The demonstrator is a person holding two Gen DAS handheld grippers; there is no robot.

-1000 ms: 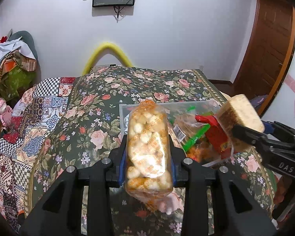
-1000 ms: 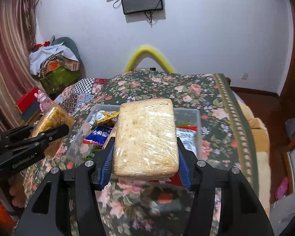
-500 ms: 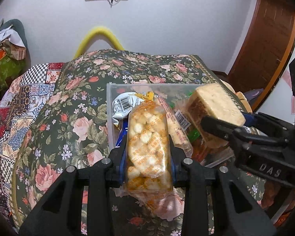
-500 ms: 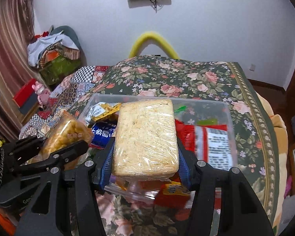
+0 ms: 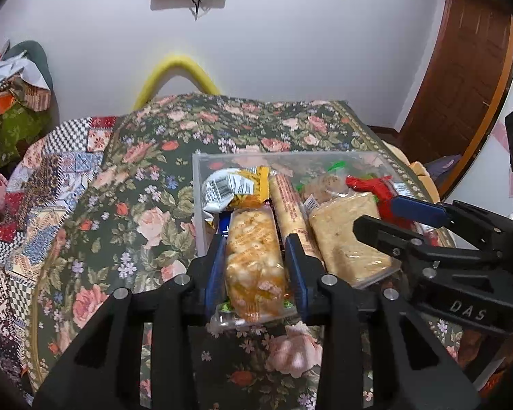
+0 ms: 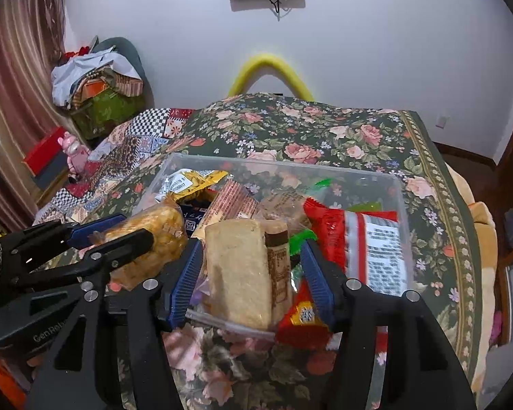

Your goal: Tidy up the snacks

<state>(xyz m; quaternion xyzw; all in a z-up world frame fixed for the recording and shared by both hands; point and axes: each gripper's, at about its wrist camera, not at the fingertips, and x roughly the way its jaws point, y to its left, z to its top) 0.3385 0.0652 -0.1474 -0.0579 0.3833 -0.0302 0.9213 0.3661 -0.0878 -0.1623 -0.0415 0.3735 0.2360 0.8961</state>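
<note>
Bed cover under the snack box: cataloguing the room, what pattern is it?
Dark green bed cover with pink roses; clearest in the right wrist view.

The left tongs (image 5: pixel 255 266) point forward and downward, and both blue pads press on a snack pack (image 5: pixel 253 266). The right tongs (image 6: pixel 251 273) point the same way beside them; their jaws have just been opening, and a wrapped cracker block (image 6: pixel 239 270) stands loose between them.

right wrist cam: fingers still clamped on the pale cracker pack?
No. The pale cracker pack leans in the clear bin with visible gaps to both blue fingers of the right gripper, whose jaws have just been opening.
</note>
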